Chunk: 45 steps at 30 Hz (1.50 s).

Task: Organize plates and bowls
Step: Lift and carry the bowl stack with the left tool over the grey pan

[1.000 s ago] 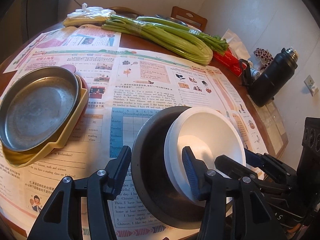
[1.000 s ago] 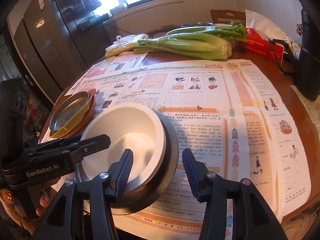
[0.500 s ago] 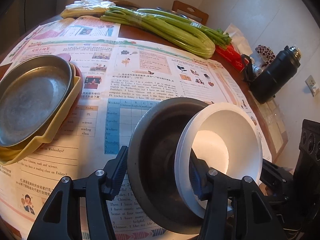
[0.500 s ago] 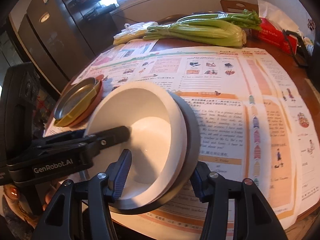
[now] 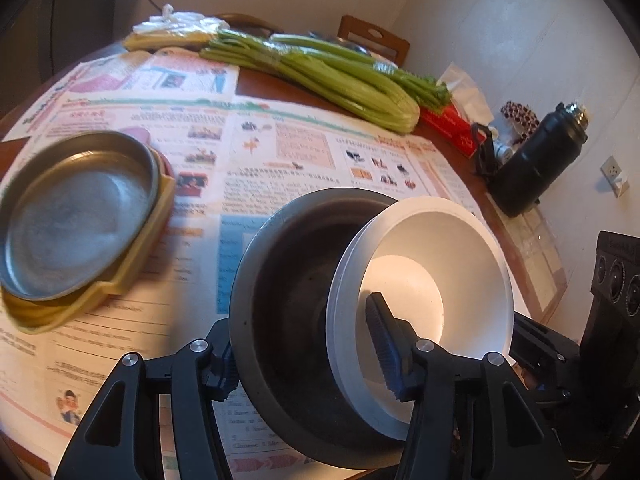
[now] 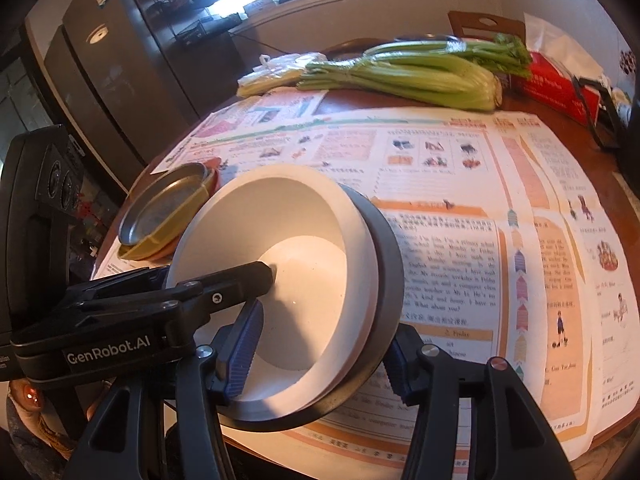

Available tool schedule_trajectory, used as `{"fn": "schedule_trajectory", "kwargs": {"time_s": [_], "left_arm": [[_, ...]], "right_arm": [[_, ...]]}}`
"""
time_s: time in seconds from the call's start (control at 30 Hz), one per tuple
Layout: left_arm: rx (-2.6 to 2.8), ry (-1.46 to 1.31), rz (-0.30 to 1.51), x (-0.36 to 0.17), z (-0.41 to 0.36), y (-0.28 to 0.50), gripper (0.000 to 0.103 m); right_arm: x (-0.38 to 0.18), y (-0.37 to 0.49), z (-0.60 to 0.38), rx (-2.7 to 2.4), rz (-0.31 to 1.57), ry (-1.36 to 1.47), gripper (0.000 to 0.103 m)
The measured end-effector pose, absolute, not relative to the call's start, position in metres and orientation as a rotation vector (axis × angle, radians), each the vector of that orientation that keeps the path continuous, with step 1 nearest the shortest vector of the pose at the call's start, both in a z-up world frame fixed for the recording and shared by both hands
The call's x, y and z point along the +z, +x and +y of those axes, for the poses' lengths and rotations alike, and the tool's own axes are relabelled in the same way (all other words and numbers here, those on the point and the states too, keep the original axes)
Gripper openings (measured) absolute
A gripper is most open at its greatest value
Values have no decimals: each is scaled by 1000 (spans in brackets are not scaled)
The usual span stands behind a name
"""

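Observation:
A white bowl [image 5: 436, 268] sits nested in a dark grey bowl [image 5: 288, 304], and both are lifted and tilted above the table. My left gripper [image 5: 304, 344] is shut on the near walls of both bowls, one finger inside the white bowl. My right gripper [image 6: 320, 348] is shut on the opposite walls of the same pair; the white bowl [image 6: 288, 280] and the dark bowl [image 6: 384, 280] show there. A metal plate [image 5: 76, 216] lies stacked on a yellow dish [image 5: 132, 256] at the left.
Printed paper sheets [image 5: 280, 152] cover the round wooden table. Celery [image 5: 340, 76] and a plastic bag [image 5: 176, 28] lie at the back. A red tissue box [image 5: 452, 124] and a black flask [image 5: 536, 160] stand at the right. A dark fridge [image 6: 104, 64] stands beyond the table.
Both grippers have closed on the nested bowls and lifted them off the table. The pair now tilts more steeply than a second ago.

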<state>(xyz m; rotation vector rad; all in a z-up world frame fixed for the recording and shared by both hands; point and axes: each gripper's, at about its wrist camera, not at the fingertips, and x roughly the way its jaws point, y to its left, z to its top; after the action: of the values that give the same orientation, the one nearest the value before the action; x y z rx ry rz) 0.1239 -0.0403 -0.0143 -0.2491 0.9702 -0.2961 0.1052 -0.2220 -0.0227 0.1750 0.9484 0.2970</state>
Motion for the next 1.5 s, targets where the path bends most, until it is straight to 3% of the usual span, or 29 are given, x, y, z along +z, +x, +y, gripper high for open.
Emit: {"fn": "schedule_trajectory", "kwargs": {"time_s": [0.77, 1.5], "left_arm": [[-140, -257, 828, 47, 80, 138, 57], [-83, -281, 867, 15, 122, 157, 57]], "right_arm": [[30, 164, -110, 465, 870, 79, 56], [-1, 199, -59, 491, 955, 55, 56]]}}
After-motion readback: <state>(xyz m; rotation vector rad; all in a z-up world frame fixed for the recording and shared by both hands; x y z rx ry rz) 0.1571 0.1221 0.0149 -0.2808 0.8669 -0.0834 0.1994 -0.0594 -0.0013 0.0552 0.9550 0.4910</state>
